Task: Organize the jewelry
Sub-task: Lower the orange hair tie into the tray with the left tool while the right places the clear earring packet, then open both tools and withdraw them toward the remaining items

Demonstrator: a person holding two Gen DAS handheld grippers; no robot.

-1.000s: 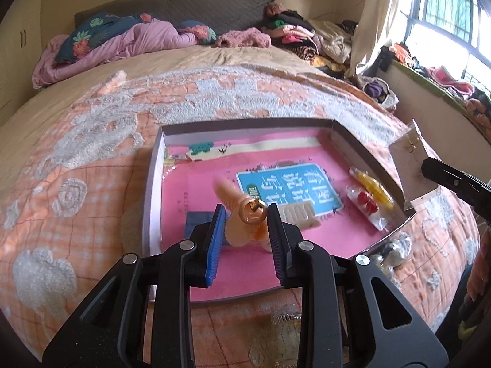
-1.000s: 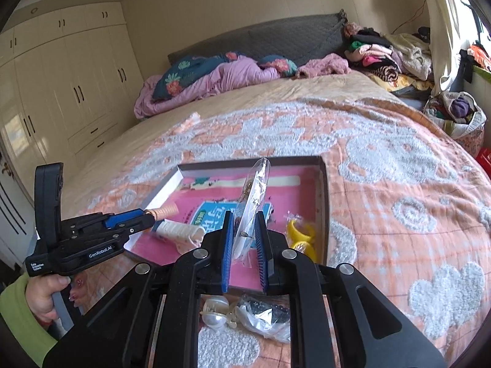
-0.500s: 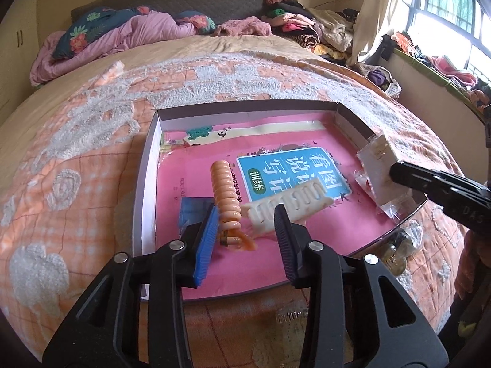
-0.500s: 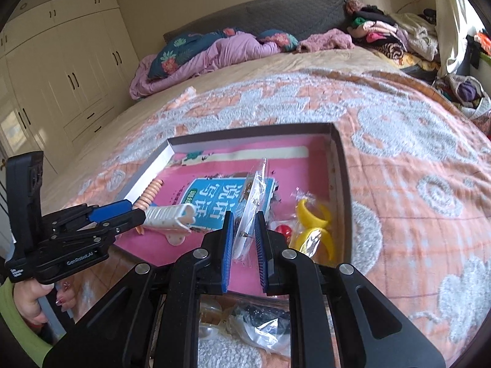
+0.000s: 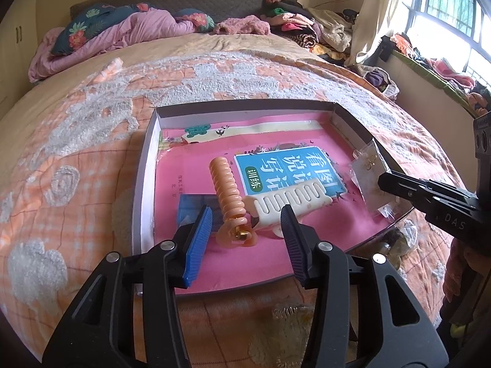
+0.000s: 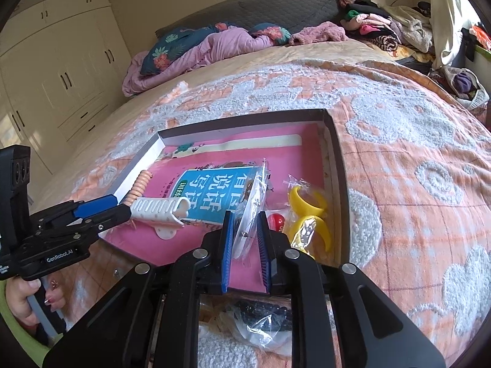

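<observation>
Peach spiral bracelet (image 5: 228,197) is lying released between the widening left gripper (image 5: 245,230); right gripper (image 6: 244,233), pinching a clear packet (image 6: 253,205), should be lowering gently before letting go.

The bedspread (image 5: 92,159) is orange check with white tufted swirls. The tray (image 5: 144,165) has a grey rim, its floor pink with a teal label. A peach spiral hair tie (image 5: 227,193) lies beside a cream comb (image 5: 288,202); yellow rings (image 6: 307,214) sit far right.
</observation>
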